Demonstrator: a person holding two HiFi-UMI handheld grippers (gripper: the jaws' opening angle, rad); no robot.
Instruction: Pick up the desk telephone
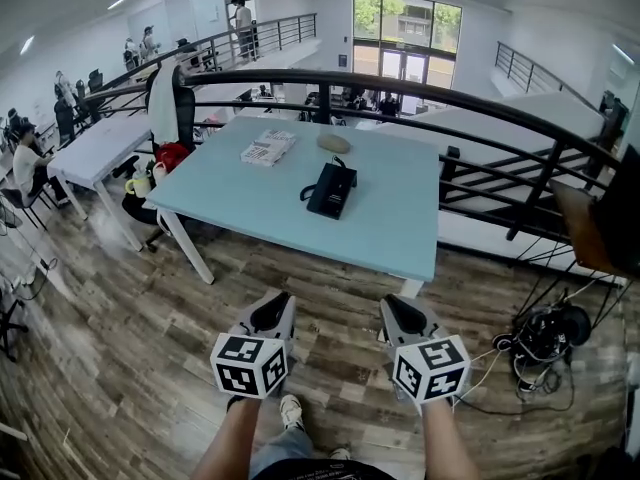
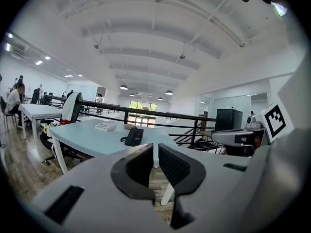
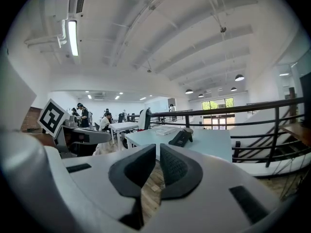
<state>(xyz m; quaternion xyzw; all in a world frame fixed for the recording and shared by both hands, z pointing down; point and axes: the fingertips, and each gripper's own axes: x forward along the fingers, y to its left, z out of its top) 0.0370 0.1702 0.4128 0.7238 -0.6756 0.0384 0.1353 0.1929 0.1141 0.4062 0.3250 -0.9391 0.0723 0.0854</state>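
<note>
left gripper (image 1: pixel 277 306) and right gripper (image 1: pixel 398 308), fingers (image 2: pixel 177 166) together, empty, far from desk telephone (image 1: pixel 332 190)

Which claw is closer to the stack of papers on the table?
Left. The left claw is short of the table, roughly in line with the stack of papers. The right claw is equally short of it but further right, beyond the phone.

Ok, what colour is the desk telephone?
Black: the desk telephone shows best in the head view, against the pale blue tabletop.
</note>
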